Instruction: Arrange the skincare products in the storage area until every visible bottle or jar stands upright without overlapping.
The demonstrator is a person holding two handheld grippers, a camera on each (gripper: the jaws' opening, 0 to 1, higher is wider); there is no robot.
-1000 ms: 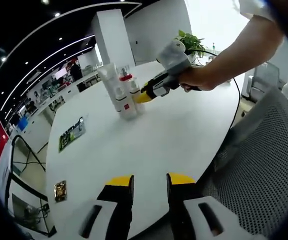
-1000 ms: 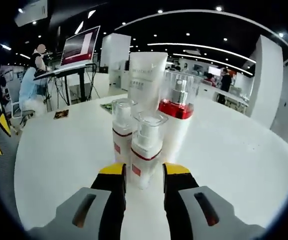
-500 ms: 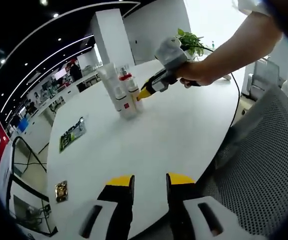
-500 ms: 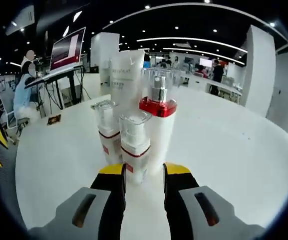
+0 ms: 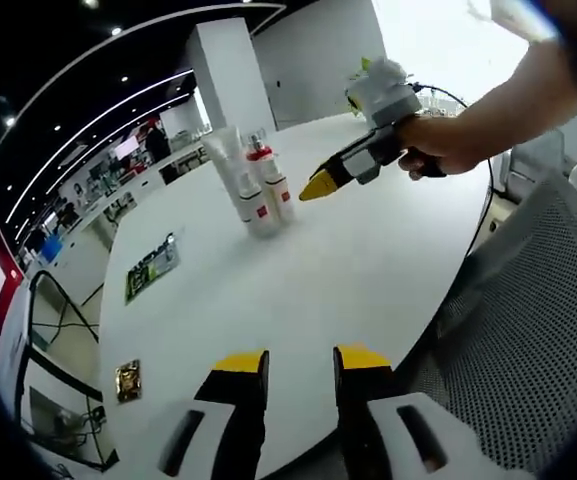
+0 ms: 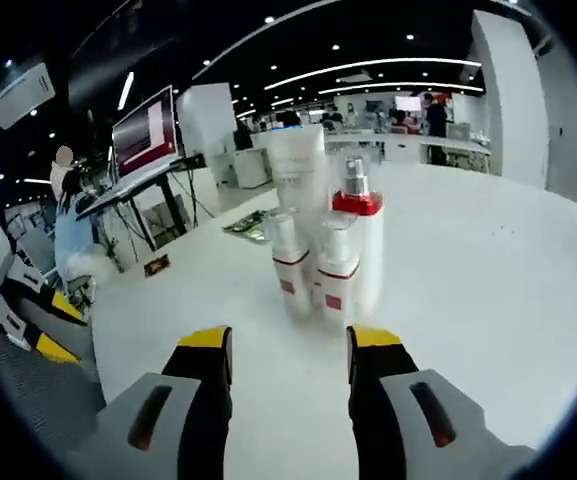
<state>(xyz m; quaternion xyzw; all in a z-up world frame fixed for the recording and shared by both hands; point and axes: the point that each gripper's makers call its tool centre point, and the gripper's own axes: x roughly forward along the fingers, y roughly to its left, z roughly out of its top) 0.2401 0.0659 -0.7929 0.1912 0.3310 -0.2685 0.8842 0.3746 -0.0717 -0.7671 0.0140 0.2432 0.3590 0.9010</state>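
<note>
White table (image 6: pixel 488 290), upright bottles (image 6: pixel 323 250), open right gripper (image 6: pixel 288 352)

Both views: bright, even indoor lighting supplied by ceiling spots and linear strips (image 6: pixel 368 75). White table (image 5: pixel 348 270) rendered near-overexposed, with only faint soft shadows cast. Window area (image 5: pixel 438 40) in left gripper view blown out to white. Strong fisheye curvature seen toward edges; straight lines bent. Bottles (image 6: pixel 323 255) slightly softened by motion blur in right gripper view; arm (image 5: pixel 528 100) and upper right blurred in left gripper view. Background dim and low in detail.
</note>
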